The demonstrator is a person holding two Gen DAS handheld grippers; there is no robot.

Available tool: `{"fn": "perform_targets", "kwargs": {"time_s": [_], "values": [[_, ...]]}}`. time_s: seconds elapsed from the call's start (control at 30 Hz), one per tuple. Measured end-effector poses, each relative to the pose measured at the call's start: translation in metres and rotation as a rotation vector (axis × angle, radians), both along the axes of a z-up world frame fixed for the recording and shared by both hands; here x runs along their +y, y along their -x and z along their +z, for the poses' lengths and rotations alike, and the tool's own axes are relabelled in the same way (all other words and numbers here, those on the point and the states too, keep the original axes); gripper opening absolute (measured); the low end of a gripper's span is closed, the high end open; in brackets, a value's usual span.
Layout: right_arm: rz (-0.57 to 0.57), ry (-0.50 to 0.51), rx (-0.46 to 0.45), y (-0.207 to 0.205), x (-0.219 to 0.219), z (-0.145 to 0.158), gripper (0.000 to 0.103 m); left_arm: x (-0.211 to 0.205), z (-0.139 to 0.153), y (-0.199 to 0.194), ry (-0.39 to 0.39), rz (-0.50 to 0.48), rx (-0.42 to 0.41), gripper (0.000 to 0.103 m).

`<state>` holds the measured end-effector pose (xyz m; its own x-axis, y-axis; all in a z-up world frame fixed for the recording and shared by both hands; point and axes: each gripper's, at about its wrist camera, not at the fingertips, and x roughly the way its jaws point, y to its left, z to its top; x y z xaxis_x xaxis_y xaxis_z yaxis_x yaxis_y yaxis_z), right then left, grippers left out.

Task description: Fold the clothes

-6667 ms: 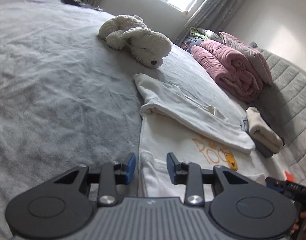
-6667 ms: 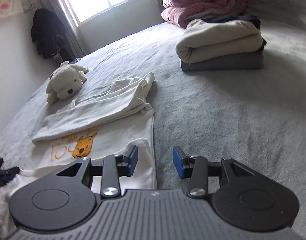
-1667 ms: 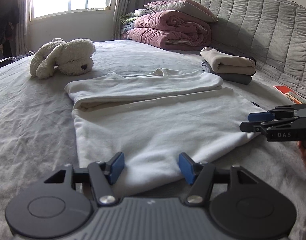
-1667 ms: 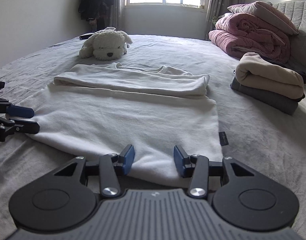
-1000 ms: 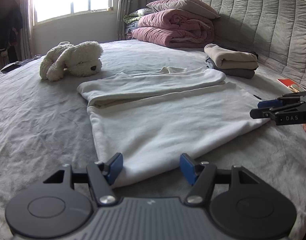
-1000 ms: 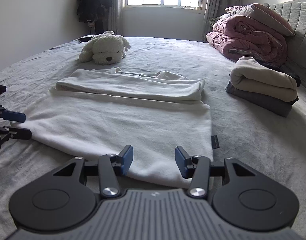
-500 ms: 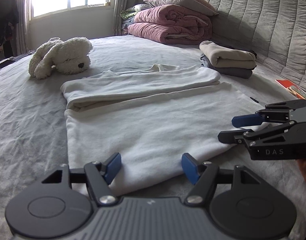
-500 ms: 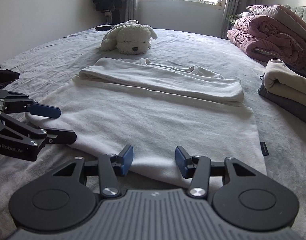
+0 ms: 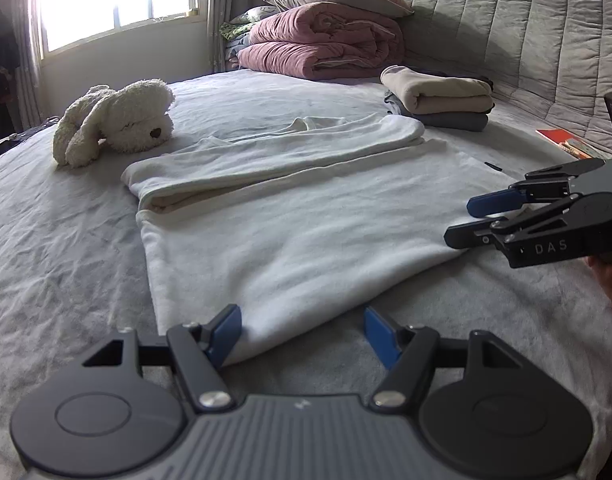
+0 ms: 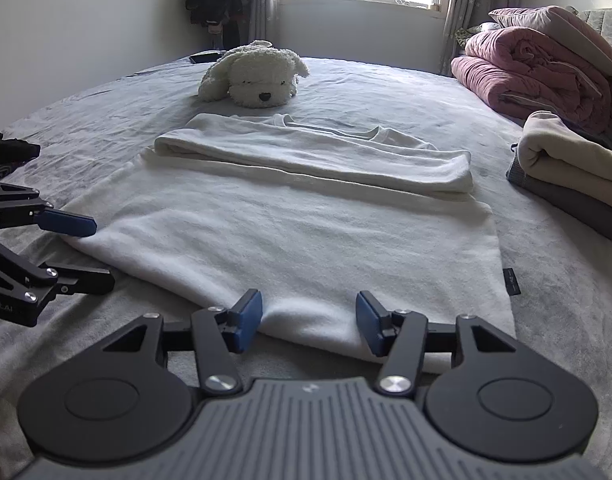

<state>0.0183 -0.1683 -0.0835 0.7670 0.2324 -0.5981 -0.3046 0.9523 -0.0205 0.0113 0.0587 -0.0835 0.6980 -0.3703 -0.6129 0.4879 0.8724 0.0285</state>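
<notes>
A white garment (image 9: 298, 232) lies flat on the grey bed, its sleeves folded in a band across the far end; it also shows in the right wrist view (image 10: 290, 232). My left gripper (image 9: 304, 334) is open and empty, straddling the garment's near left corner. My right gripper (image 10: 309, 320) is open and empty at the near hem, right of the middle. Each gripper shows in the other's view: the right one (image 9: 486, 220) at the garment's right edge, the left one (image 10: 82, 248) at its left edge.
A white plush dog (image 9: 118, 120) lies beyond the garment. A stack of folded beige and grey clothes (image 10: 570, 172) sits to the right. A rolled pink quilt (image 9: 326, 48) lies by the padded headboard (image 9: 526, 28). A red booklet (image 9: 566, 142) lies at the right.
Both grippers have moved closer to the garment's near hem and toward each other. Both stay open and the garment has not moved.
</notes>
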Motion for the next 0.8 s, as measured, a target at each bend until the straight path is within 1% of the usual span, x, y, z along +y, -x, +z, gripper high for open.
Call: {"fn": "perform_targets", "kwargs": {"time_s": [0.3,0.47,0.6,0.67,0.73,0.8], "values": [[0.000,0.023,0.011,0.006,-0.005,0.001,0.057,0.007,0.001,0.011,-0.019,-0.010,0.002,0.069],[-0.021,0.038,0.033,0.011,-0.013,0.002,0.057,0.012,0.002,0.017,-0.025,-0.011,0.023,0.071],[-0.054,0.014,0.054,0.012,-0.022,0.005,0.057,0.020,0.001,0.022,-0.009,0.000,0.066,0.074],[-0.072,-0.016,0.077,0.011,-0.028,0.008,0.057,0.024,0.002,0.024,0.008,0.009,0.081,0.074],[-0.084,-0.047,0.095,0.010,-0.034,0.010,0.057,0.028,0.004,0.025,0.033,0.018,0.101,0.074],[-0.099,-0.086,0.118,0.010,-0.041,0.011,0.058,0.034,0.005,0.025,0.076,0.039,0.131,0.074]]}}
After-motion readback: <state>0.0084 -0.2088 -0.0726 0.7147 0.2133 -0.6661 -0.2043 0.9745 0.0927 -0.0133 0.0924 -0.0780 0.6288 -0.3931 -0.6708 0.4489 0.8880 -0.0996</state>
